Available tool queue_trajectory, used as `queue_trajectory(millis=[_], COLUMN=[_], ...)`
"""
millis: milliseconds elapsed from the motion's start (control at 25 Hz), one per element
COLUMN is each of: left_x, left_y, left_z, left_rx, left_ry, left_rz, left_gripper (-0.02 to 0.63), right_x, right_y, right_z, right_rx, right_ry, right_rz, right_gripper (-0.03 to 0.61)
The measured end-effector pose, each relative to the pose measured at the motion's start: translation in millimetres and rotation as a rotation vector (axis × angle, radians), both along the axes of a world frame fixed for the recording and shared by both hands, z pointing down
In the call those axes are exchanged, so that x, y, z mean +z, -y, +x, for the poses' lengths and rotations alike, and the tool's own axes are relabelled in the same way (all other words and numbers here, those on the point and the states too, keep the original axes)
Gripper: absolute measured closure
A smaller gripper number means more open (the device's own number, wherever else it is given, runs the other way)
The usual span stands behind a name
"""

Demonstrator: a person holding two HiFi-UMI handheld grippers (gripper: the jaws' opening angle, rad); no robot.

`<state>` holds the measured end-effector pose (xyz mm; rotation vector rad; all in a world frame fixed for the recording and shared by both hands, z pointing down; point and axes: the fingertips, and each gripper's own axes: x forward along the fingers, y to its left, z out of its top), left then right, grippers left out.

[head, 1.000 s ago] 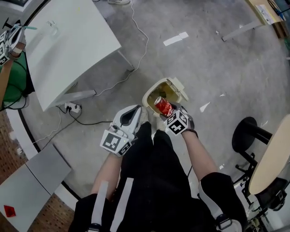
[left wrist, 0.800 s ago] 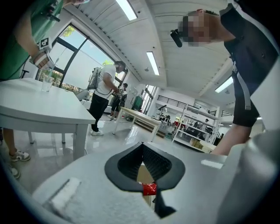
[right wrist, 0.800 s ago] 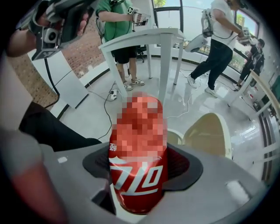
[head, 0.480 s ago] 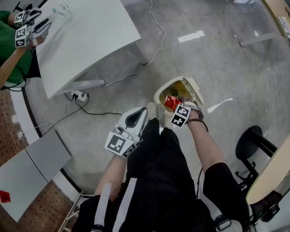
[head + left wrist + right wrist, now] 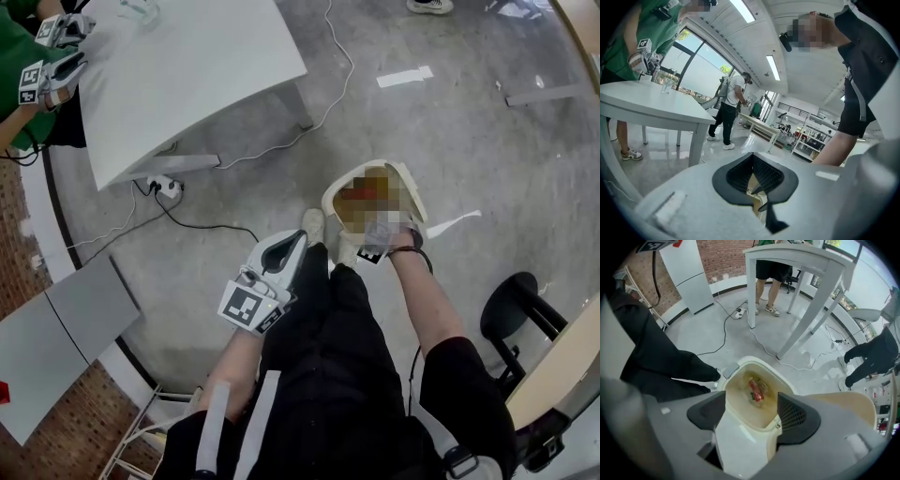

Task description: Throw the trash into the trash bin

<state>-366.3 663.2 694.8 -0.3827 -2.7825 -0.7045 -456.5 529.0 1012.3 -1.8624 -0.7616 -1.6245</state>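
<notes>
A cream trash bin stands open on the floor in front of my feet. In the right gripper view I look straight down into this bin, and a red can lies at its bottom on other litter. My right gripper hangs over the bin's mouth with its jaws opening and nothing between them. In the head view the right gripper is at the bin's near rim, and a mosaic patch hides the bin's inside. My left gripper hovers left of the bin. Its jaws are shut and hold nothing that I can see.
A white table stands at the upper left, with a power strip and cables on the floor beside it. A person in green works there with grippers. A black stool is at the right, and a grey board lies at the left.
My right gripper sank to the bin's mouth and rolled. The red can has left its jaws and now lies inside the bin. The left gripper shifted only slightly.
</notes>
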Motion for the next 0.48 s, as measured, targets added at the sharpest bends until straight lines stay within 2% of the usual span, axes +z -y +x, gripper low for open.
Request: queue_trajectory(millis=[120, 200, 480], left_x=[-2, -6, -48], left_y=[-7, -12, -18], left_z=[2, 3, -19], left_rx=[-0.024, -0.044, -0.076], left_ry=[0.008, 0.013, 0.068], left_rz=[-0.008, -0.011, -0.092], left_gripper=[0.609, 0.609, 0.609], right_x=[-15, -40, -169], right_y=[-8, -19, -58], right_z=[-2, -1, -24], right_rx=[0.055, 0.123, 0.478], right_ry=[-0.017, -0.048, -0.238], right_rz=[-0.058, -0.13, -0.478], right_gripper=[0.302, 0.356, 0.516])
